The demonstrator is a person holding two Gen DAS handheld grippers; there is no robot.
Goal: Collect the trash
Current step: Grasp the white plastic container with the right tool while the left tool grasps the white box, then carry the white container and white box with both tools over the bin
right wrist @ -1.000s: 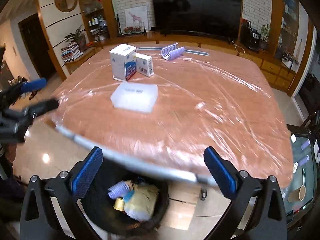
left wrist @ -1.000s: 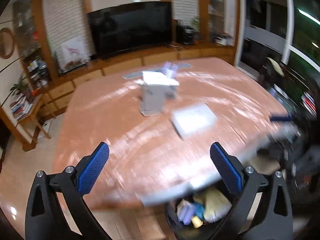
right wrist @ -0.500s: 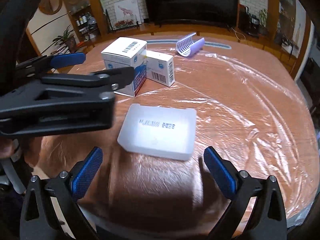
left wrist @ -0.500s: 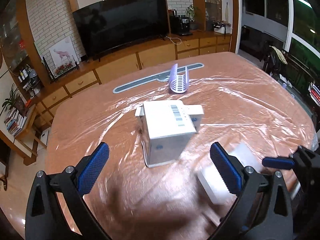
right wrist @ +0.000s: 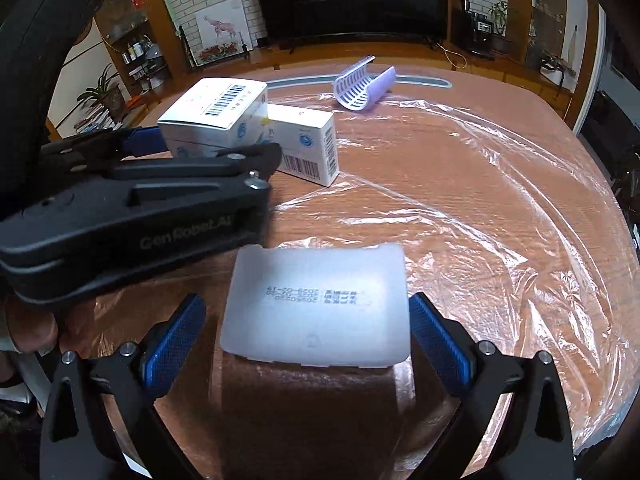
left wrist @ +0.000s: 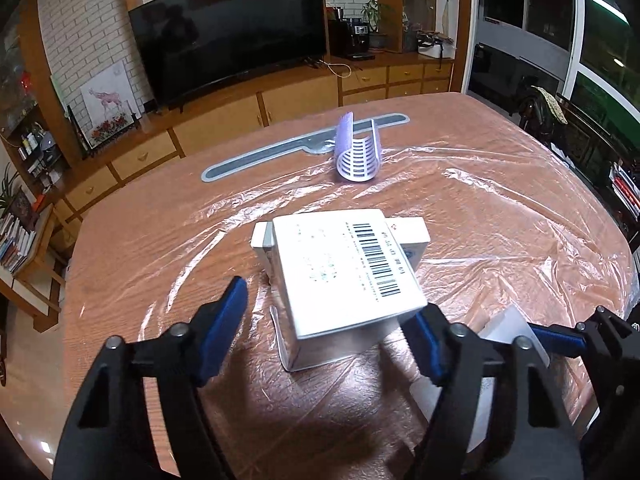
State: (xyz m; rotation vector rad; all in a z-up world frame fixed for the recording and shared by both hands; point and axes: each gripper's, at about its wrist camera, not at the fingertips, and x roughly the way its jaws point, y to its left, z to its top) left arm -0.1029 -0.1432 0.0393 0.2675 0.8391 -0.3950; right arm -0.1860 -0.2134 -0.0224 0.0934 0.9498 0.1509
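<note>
A tall white carton with a barcode (left wrist: 346, 272) stands on the plastic-covered table, between the open fingers of my left gripper (left wrist: 326, 334). A smaller white carton (left wrist: 408, 236) leans behind it. In the right wrist view both cartons show at the left (right wrist: 214, 118) (right wrist: 306, 148). A frosted white plastic box (right wrist: 318, 312) lies flat between the open fingers of my right gripper (right wrist: 306, 340); I cannot tell if the pads touch it. The left gripper's body (right wrist: 132, 216) crosses the left of that view.
A lilac slatted plastic clip (left wrist: 358, 152) lies toward the far side of the table (left wrist: 500, 216), on a long grey strip (left wrist: 280, 150). A TV cabinet and shelves stand behind the table. The table edge is close at the right.
Both grippers rose from the bin below the table edge and moved in over the table. The left has closed in around the tall carton, the right around the frosted box.
</note>
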